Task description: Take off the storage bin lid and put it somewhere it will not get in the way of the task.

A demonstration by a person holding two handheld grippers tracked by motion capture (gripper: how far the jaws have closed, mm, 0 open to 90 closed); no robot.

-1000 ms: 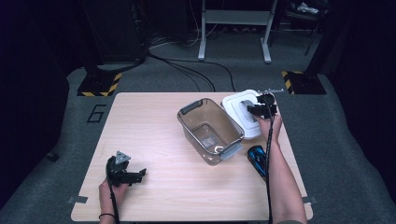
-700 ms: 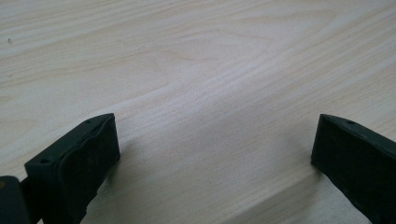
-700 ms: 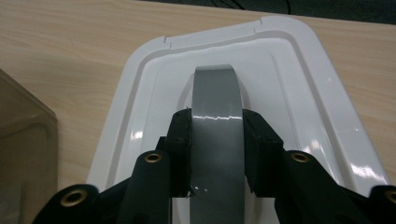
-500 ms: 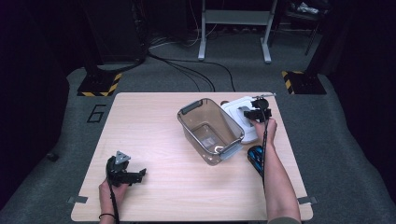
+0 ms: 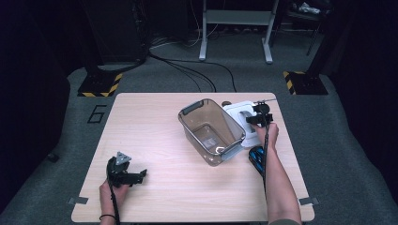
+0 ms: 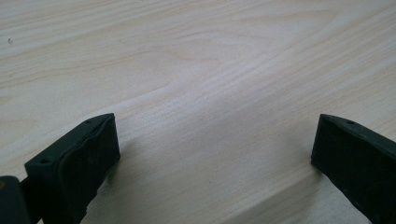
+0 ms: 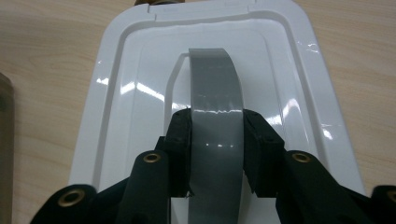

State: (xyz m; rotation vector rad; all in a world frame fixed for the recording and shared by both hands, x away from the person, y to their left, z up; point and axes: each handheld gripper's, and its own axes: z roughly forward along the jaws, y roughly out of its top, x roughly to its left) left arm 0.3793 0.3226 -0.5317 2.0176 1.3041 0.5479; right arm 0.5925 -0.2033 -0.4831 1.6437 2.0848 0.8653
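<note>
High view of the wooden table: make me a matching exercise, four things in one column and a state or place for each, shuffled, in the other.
1. right gripper
2. left gripper
3. clear plastic bin with grey handles
4. small blue object

a. lies beside the right forearm
b. jaws apart over bare wood
c. clamped on the grey handle strap of the white plastic lid
d. open-topped, left of the lid

Pairs: 1-c, 2-b, 3-d, 4-a

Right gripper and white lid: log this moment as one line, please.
right gripper: shut on grey handle of white lid | left gripper: open, on table | clear bin: beside lid
</note>
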